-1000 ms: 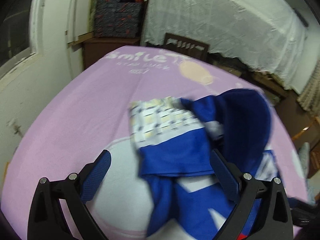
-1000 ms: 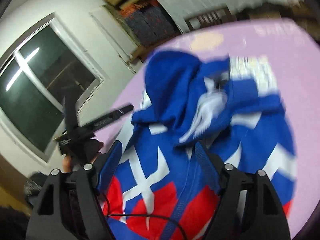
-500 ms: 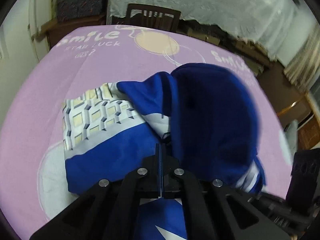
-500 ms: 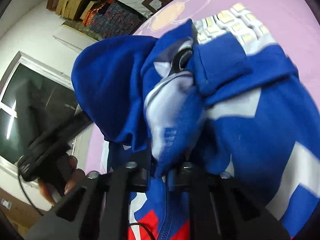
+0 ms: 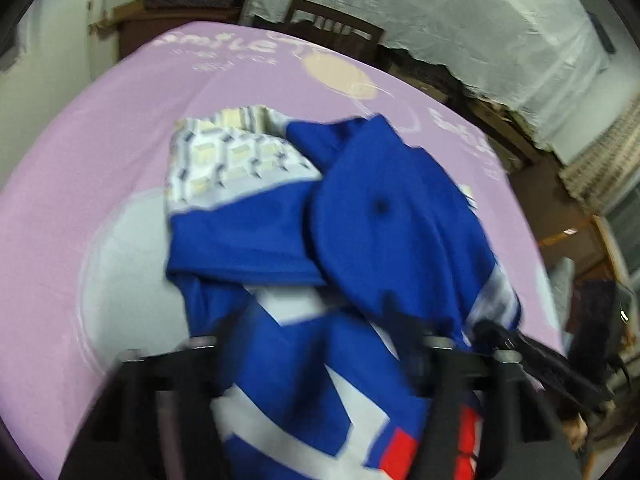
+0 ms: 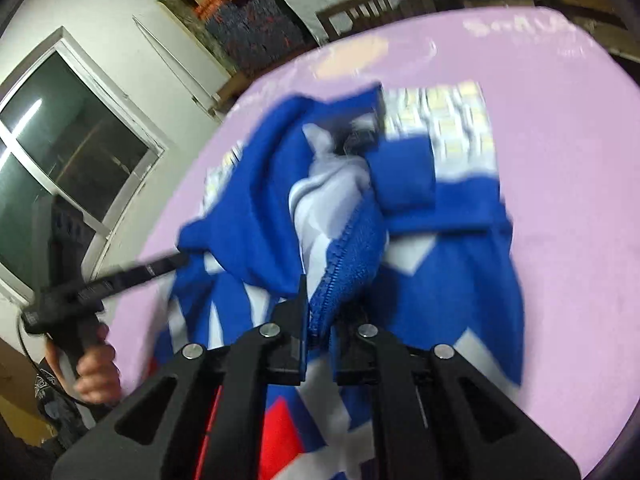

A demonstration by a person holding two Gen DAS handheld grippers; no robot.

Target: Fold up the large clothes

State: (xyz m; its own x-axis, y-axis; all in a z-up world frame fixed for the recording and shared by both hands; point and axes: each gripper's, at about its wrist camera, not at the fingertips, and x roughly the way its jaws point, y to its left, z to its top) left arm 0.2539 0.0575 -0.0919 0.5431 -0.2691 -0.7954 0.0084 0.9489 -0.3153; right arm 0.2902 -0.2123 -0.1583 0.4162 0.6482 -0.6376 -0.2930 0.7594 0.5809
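While the right gripper [image 6: 318,320] has its jaws clamped on the zipper edge of the blue hoodie [image 6: 420,248], we'd say the step in hand is getting the front straightened out so it can actually be folded. Left gripper [image 5: 316,344] has its jaws apart, straddling the blue-and-white front panel with nothing pinched, at least as far as the motion blur lets us see.

The hoodie sits bunched up around the middle of the purple sheet [image 5: 100,128] on what looks to us like a bed. The hood [image 5: 384,216] is flopped over the chest toward the right edge, and a checkered white-and-yellow bit [image 5: 228,160] pokes out at the far end.

Long axis runs roughly from the near edge to the far edge. The red hem part [image 6: 280,428] is nearest us, hood and collar end further away, so it points away from us, a bit skewed.

Our tips for doing this bit well:
- keep the zipper edge pinched and pull slow and low so the rest doesn't drag
- get the left jaws onto the opposite edge before tensioning
- flatten the hood first, or we think the fold ends up lumpy
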